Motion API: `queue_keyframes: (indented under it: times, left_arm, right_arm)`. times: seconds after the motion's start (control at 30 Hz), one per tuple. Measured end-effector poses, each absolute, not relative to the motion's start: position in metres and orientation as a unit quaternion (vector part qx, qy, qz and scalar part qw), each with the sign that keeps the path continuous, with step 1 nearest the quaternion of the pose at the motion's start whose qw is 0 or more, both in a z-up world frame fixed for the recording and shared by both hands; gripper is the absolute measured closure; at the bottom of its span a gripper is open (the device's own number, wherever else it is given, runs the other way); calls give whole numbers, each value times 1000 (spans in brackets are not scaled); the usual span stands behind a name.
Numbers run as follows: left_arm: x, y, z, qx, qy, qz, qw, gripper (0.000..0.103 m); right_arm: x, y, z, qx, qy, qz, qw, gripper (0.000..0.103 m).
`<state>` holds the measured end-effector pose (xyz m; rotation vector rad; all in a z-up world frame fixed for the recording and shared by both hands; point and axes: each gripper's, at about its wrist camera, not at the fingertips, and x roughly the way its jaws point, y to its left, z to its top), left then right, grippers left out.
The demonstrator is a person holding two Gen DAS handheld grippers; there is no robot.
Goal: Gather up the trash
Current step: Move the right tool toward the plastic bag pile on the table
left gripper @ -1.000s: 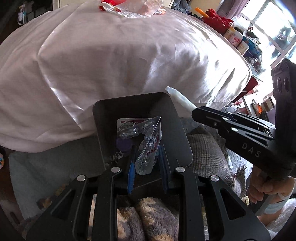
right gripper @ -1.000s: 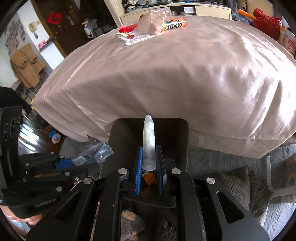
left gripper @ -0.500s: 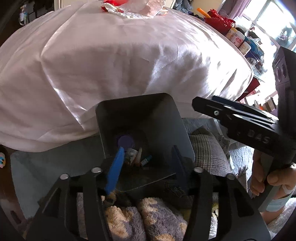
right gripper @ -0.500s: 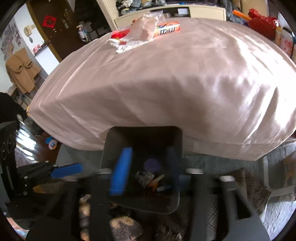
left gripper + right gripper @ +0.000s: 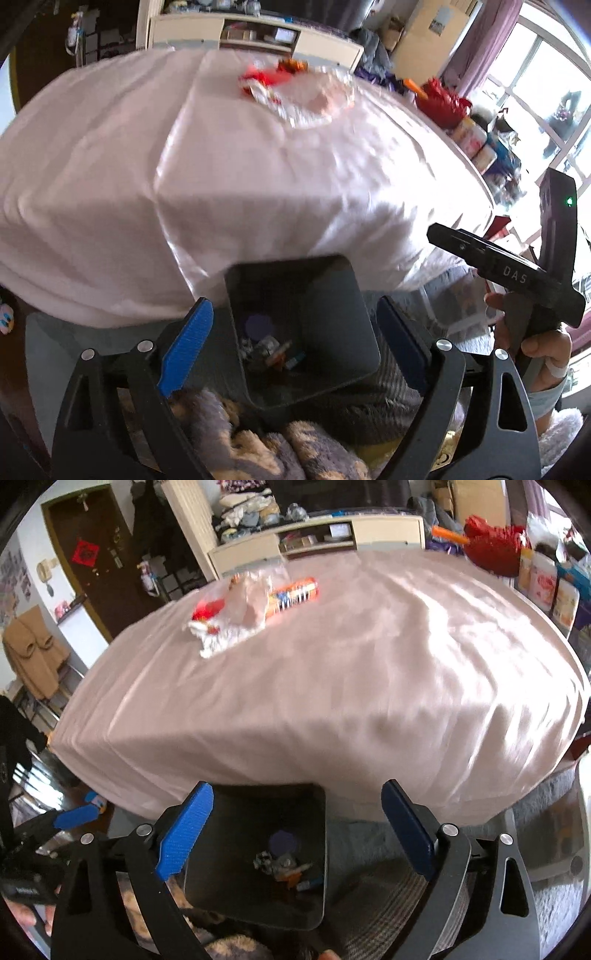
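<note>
Below the near edge of the cloth-covered table [image 5: 332, 686], a dark bin [image 5: 255, 904] stands on the floor, and both tools hang above it. The left gripper [image 5: 291, 343] has its blue pads spread wide and still opening, with nothing between them but the view down into the bin. The right gripper [image 5: 295, 827] is the same: jaws opening, empty, the bin's mouth showing between them.

At the bottom of the bin lies a small heap of trash [image 5: 284, 867]: crumpled clear wrapping, a purple round piece, and some small orange and blue bits. That part of the job looks done.

What is left sits at the far side of the table: a loose pile of wrappers [image 5: 229, 616], clear plastic over something red and white, and just beside it an orange packet [image 5: 295, 592]. In the left view the same pile [image 5: 299, 92] shows blurred. The rest of the cloth looks bare, so by my reckoning one more trip across the table should finish the collecting.
</note>
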<state>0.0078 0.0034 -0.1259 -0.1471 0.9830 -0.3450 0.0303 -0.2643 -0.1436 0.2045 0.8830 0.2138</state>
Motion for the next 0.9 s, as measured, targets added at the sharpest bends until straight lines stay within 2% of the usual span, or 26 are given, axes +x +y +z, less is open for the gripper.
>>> queue_keyframes:
  times: [0.27, 0.57, 0.83, 0.9]
  left_arm:
    - [35, 15, -92, -32, 414, -130, 900, 18]
    - [74, 19, -80, -4, 400, -112, 910, 18]
    - [107, 12, -81, 25, 396, -109, 912, 18]
    - [116, 9, -84, 28, 397, -112, 911, 18]
  right_arm:
    - [48, -264, -115, 84, 373, 101, 918, 10]
    - [91, -251, -106, 73, 364, 119, 921, 12]
    - [140, -249, -109, 68, 373, 112, 919, 45]
    - [150, -244, -110, 61, 374, 114, 918, 48]
